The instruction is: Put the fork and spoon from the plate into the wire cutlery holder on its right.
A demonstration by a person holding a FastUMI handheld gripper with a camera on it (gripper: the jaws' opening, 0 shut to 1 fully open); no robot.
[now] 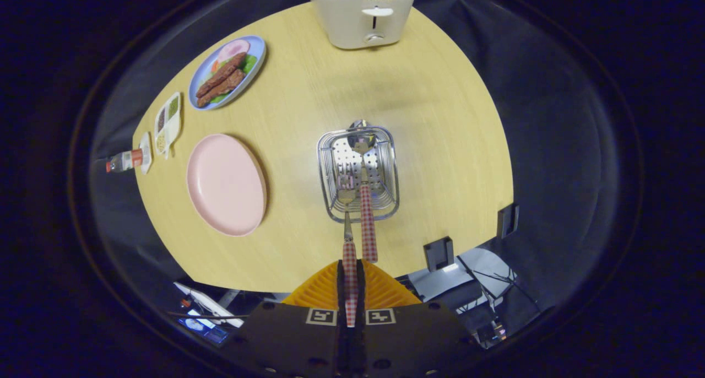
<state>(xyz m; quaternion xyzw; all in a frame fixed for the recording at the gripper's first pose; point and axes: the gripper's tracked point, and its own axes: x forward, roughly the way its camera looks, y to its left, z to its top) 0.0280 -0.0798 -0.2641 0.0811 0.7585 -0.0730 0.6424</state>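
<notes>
The gripper (350, 290) pinches the checked handle of the fork (347, 223), both fingers pressed together on it, with the tines reaching over the near rim into the wire holder (358, 171) just ahead. The spoon (365, 201) already lies in the holder, its bowl up against the far rim and its checked handle sticking out over the near rim beside the fork. The pink plate (226, 184), to the holder's left toward the worktop's left edge, is bare of cutlery.

By this reckoning the job is on its last step: the spoon is delivered, and the fork is partly in but not yet let go. What remains appears to be easing the fork's head deeper until it settles on the holder's floor alongside the spoon, then spreading the fingers and drawing straight back so neither handle is dragged out.

Beyond, a toaster (361, 14) stands at the worktop's far edge, a blue plate of food (227, 72) near the far left corner.
</notes>
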